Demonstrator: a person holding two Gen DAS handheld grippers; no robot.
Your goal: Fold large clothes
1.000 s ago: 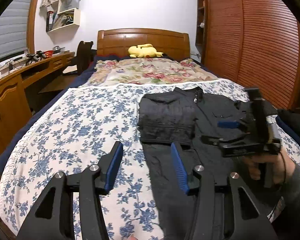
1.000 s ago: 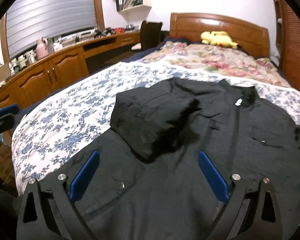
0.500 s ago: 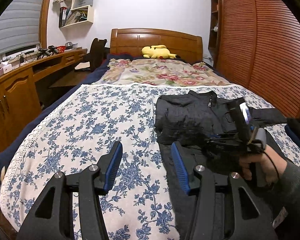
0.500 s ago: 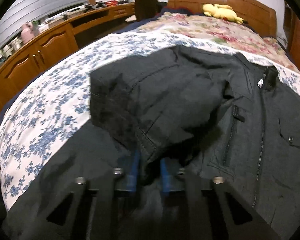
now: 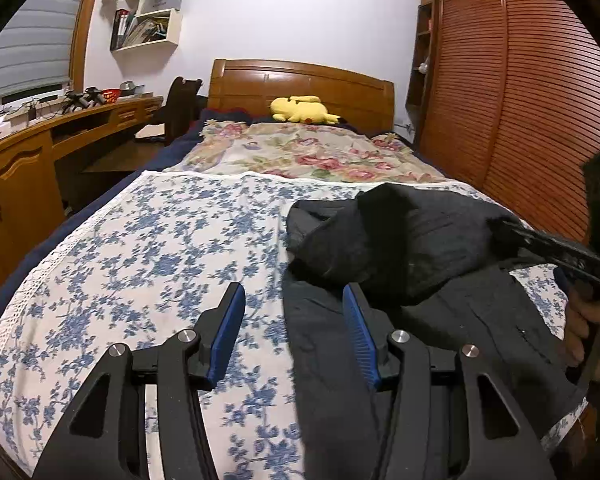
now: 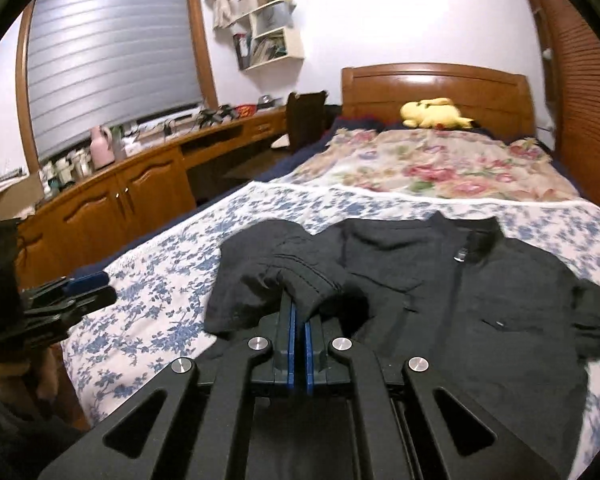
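Observation:
A black zip jacket [image 6: 480, 304] lies spread on the blue-flowered bedspread [image 5: 160, 248]; it also shows in the left wrist view [image 5: 400, 248]. Its sleeve [image 6: 276, 276] is folded over the body. My right gripper [image 6: 299, 312] is shut on the sleeve's cuff and holds it lifted off the jacket. My left gripper [image 5: 294, 312] is open and empty, low over the jacket's left edge near the foot of the bed. The right gripper's body shows at the right of the left wrist view [image 5: 560, 252].
A floral quilt [image 5: 308, 152] and a yellow plush toy [image 5: 300, 110] lie toward the wooden headboard [image 5: 300, 80]. A long wooden desk with cabinets [image 6: 120, 200] runs along the left side. Slatted wardrobe doors [image 5: 540, 100] stand to the right.
My right gripper closed on the folded sleeve's cuff and has lifted it up and back. My left gripper stayed open and shifted slightly.

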